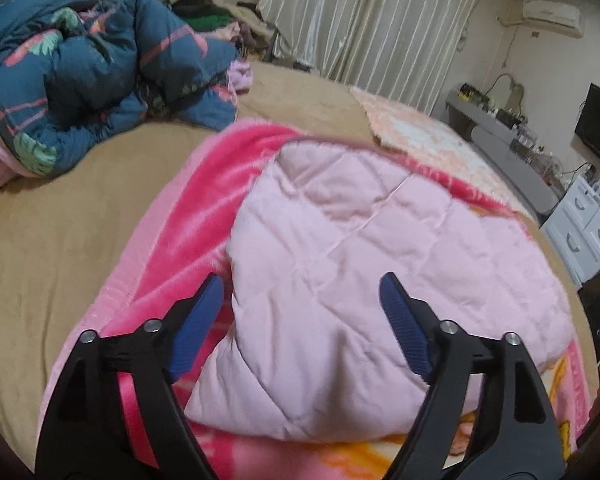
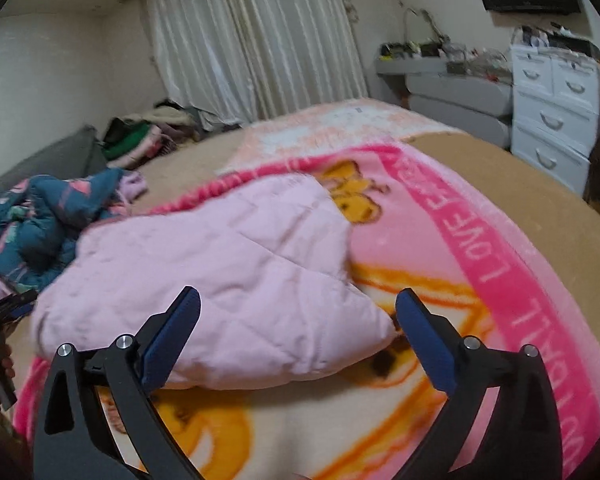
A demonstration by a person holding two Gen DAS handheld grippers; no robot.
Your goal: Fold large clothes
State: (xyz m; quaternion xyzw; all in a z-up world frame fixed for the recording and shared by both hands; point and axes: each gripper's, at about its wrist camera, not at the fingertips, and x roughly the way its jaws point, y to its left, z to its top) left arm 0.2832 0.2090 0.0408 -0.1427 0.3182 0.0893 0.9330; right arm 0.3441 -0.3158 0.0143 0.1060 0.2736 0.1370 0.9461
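Bedroom scene, everything sits on a bed with a tan cover (image 1: pixel 80 216); curtains and white drawers at the back. Nearest: left gripper (image 1: pixel 300 320) hangs over the near end of the bed with jaws spread wide, nothing between the pads, not touching cloth. Right gripper (image 2: pixel 300 336) likewise wide apart and empty, hovering just above the near edge of the garment. Under both lies the pink quilted garment (image 1: pixel 380 248), folded into a puffy bundle, resting on a pink cartoon blanket (image 2: pixel 500 264) that is spread flat over the bed's near half. In the right wrist view the bundle sits toward the blanket's left side, its near fold close to the bed's near edge. Handling guess: padded, soft, light for its bulk, no stiffness, so it will sag and spring back open; quilted shell looks smooth, maybe a bit slippery, so pinch deep, not at the very rim. Best holds look like the two near corners of the bundle, one per claw, or the thick folded edge where layers stack; watch not to catch the blanket underneath. Not fragile. Farther off, toward the bed's far left corner, a crumpled dark blue patterned duvet (image 1: pixel 100 72) lies well apart from the garment, with a pile of clothes (image 2: pixel 140 132) behind it near the curtain.
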